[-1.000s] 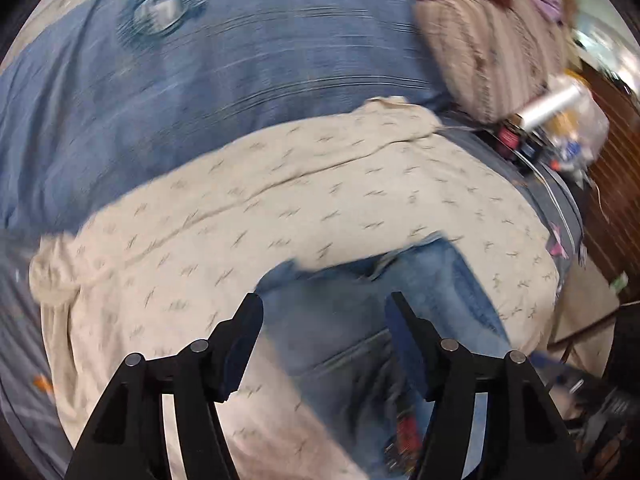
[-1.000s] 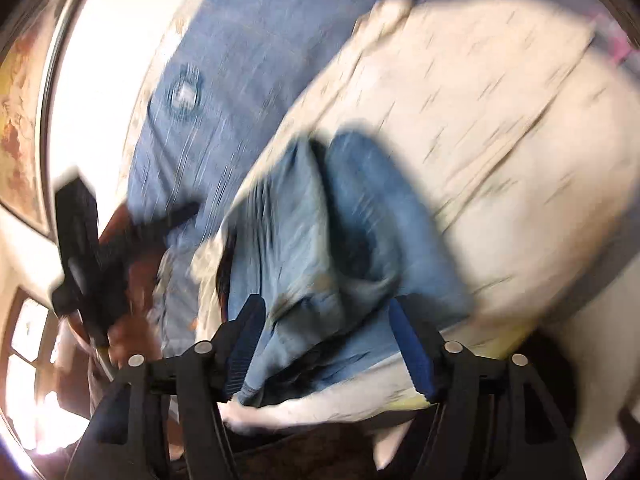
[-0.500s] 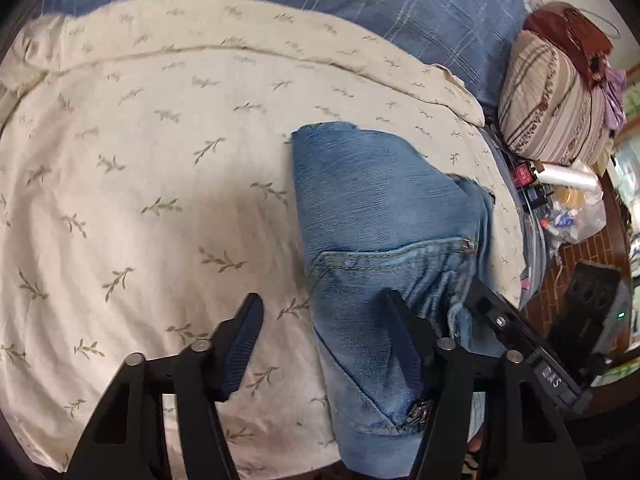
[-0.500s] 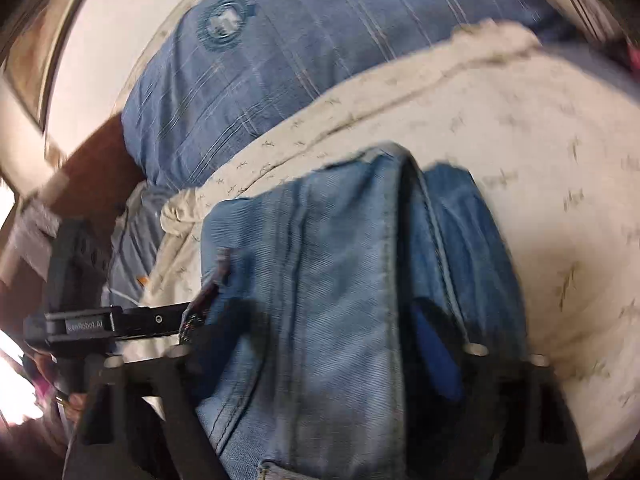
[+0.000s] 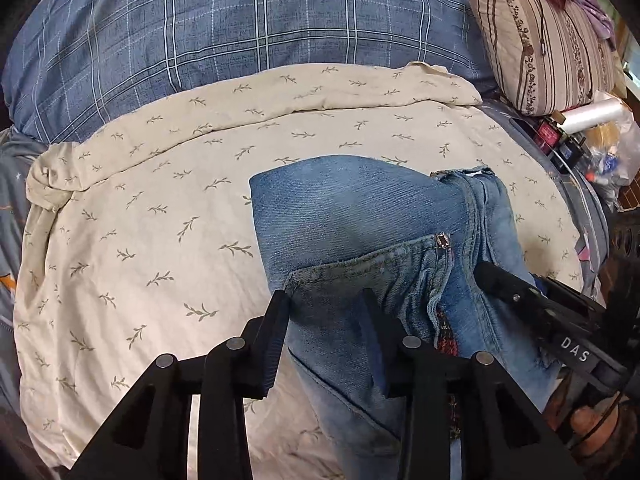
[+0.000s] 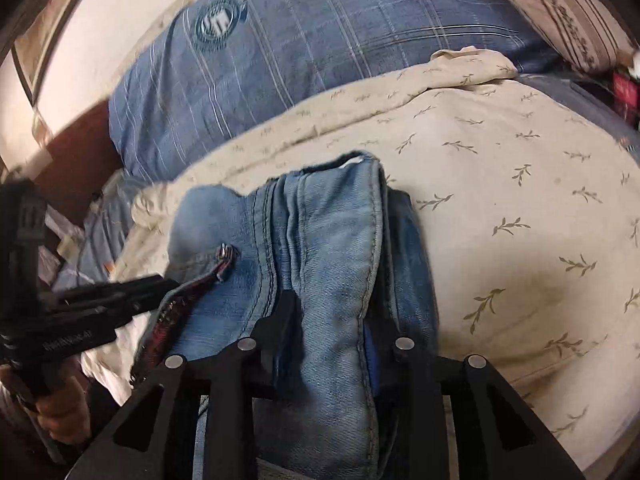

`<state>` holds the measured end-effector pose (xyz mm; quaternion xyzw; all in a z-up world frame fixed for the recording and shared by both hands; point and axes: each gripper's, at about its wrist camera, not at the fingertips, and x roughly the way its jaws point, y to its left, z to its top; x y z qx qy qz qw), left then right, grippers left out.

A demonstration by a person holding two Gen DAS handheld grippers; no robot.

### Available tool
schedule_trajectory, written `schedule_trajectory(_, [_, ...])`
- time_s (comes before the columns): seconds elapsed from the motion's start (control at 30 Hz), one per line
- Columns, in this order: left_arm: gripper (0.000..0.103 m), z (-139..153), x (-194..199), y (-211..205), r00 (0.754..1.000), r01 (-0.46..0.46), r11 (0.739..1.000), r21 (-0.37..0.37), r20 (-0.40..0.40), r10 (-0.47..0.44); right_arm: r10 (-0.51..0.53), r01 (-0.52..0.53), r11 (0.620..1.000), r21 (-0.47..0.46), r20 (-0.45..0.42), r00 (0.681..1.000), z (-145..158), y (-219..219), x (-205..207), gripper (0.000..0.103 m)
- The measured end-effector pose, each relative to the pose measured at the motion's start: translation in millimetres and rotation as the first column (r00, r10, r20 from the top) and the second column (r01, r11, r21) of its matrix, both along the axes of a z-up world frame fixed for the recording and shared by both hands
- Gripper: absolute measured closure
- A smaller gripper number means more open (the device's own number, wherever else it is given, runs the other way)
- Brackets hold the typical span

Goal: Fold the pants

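- Lying on the leaf-print sheet (image 5: 132, 216) of the bed, near its front edge, folded blue jeans (image 5: 360, 208) are being gripped by 2 grippers.
- Denim is being pinched in the partly closed left gripper (image 5: 326, 312).
- A thick fold is being squeezed by the closing right gripper (image 6: 330, 312).

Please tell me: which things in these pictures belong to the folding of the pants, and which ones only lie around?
Belonging to the job:
- jeans
- left gripper
- right gripper
- leaf-print sheet under the jeans

Only lying about:
- plaid pillow
- striped cushion
- plastic roll
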<state>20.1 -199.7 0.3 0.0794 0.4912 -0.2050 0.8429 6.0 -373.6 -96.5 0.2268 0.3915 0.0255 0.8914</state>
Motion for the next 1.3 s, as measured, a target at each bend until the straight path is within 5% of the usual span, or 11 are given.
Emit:
schedule_trajectory(0.33, [0.067,1.0,3.9,-3.3,1.000,-0.010,1.000,-0.013,-0.007,0.010,-0.020,0.021,0.997,0.078,-0.010,1.000,-0.8,-8.2,-9.8,0.058])
schedule_trajectory(0.87, [0.065,19.7,-1.0,25.5,0.998,-0.060,0.998,-0.016,0.030,0.061,-0.068,0.068,0.997,0.042,-0.002,0.998,26.7,-9.0,-23.5,0.033])
schedule_trajectory(0.97, [0.063,16.3,10.2,43.3,0.994,-0.100,0.994,-0.047,-0.049,0.097,-0.100,0.100,0.995,0.021,-0.005,0.995,28.3,-19.4,-25.9,0.028])
schedule_trajectory(1.13, [0.061,-7.4,34.1,72.4,0.949,-0.186,0.969,-0.162,-0.285,0.135,-0.087,0.090,0.994,0.054,-0.054,0.995,19.5,-34.6,-15.7,0.024])
schedule_trajectory(1.3, [0.052,-23.2,45.9,72.6,0.927,-0.206,0.955,-0.214,-0.354,0.121,0.029,-0.021,0.997,0.076,-0.110,0.993,-4.3,-35.7,17.3,0.014])
